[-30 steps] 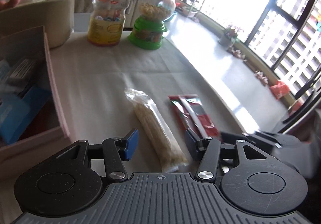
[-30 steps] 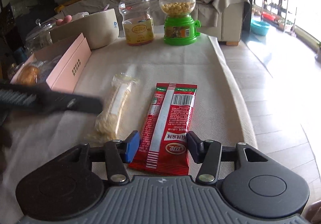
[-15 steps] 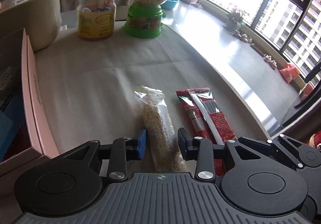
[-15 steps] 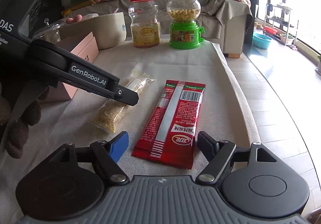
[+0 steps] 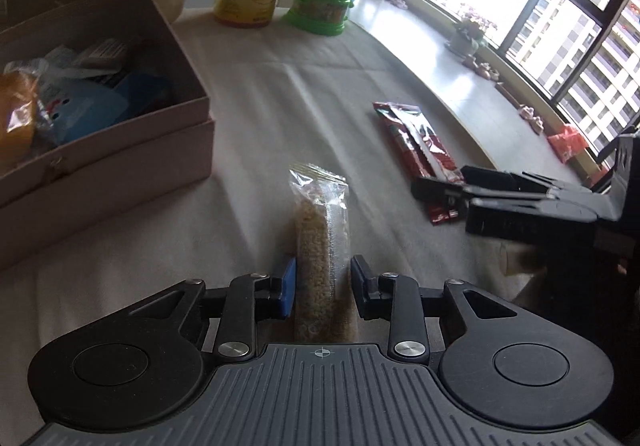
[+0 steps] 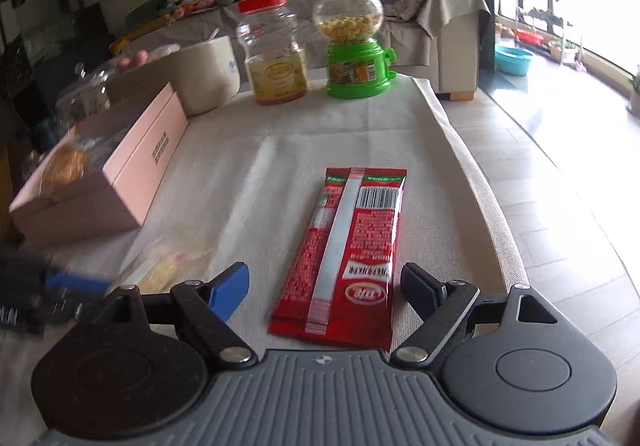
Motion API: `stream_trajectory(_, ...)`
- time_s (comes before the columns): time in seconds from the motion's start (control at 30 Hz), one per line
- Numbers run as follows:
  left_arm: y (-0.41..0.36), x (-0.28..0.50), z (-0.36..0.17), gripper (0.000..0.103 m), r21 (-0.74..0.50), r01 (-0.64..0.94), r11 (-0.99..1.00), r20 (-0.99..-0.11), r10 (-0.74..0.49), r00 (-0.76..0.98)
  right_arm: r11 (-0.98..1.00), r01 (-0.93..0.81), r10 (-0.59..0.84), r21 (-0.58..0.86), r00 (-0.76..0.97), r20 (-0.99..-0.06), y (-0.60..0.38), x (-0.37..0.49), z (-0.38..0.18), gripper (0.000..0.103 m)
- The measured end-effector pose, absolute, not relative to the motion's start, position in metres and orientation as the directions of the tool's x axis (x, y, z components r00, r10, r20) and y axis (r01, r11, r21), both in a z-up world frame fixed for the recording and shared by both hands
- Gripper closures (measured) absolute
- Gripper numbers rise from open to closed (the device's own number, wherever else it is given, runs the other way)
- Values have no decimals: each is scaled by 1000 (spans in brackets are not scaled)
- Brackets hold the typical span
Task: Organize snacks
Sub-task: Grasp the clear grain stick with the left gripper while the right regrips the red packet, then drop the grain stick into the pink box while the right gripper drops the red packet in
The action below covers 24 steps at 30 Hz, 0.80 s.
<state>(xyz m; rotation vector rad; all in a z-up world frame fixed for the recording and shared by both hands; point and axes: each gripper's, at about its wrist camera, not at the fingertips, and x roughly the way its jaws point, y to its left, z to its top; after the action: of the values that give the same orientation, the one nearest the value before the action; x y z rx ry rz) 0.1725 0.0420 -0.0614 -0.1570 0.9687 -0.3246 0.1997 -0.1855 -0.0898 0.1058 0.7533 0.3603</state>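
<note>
- The left gripper (image 5: 323, 288) has a clear packet of pale crunchy snack (image 5: 322, 246) between its jaws, and the jaws are closing on it. The blue pad on one side lies against the packet's edge; the black finger on the other side sits at the wrapper's edge, and I cannot tell whether it presses yet.
- The clear packet runs lengthwise straight out ahead of those jaws, its near end hidden under the gripper body and its crimped far end pointing away.
- The right gripper (image 6: 325, 288) has its jaws opening, spread wide to either side of a red snack packet (image 6: 348, 258). Neither finger touches it; there is bare cloth on both sides.
- The red packet lies flat on the white tablecloth (image 6: 280, 150), barcode side up, its near end between the right jaws and the rest stretching straight ahead.
- Left of and beyond the left jaws sits an open pink box (image 5: 120, 150) already holding wrapped snacks.
- Far ahead of both jaws, at the cloth's end, stand a red-lidded jar (image 6: 274, 54) and a green candy dispenser (image 6: 354, 46), side by side, with a cream bowl (image 6: 208, 80) to their left.
- In the right wrist view the left gripper shows blurred at the lower left, beside the clear packet.
</note>
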Motion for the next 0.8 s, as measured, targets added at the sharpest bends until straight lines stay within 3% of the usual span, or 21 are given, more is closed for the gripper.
stream_trajectory(0.13, 45, 165, -64, 70, -277, 189, 942, -780, -335, 529, 946, -224, 324, 234, 683, -655, -185, 216, -91, 19)
stream_trajectory(0.3, 40, 165, -66, 69, -273, 177, 946, -770, -325, 549, 968, -209, 248, 141, 689, -681, -171, 229, -93, 21)
stream_trajectory(0.47, 33, 162, -67, 68, -241, 175, 955, -760, -298, 578, 969, -238, 212, 60, 688, -694, -161, 225, -91, 48)
stream_trajectory(0.53, 30, 158, -67, 68, -221, 179, 959, -753, -285, 594, 965, -250, 230, 77, 672, -703, -162, 221, -87, 53)
stream_trajectory(0.8, 33, 110, -63, 70, -260, 220, 940, -695, -341, 633, 921, -371, 352, 118, 668, -655, -165, 155, -60, 55)
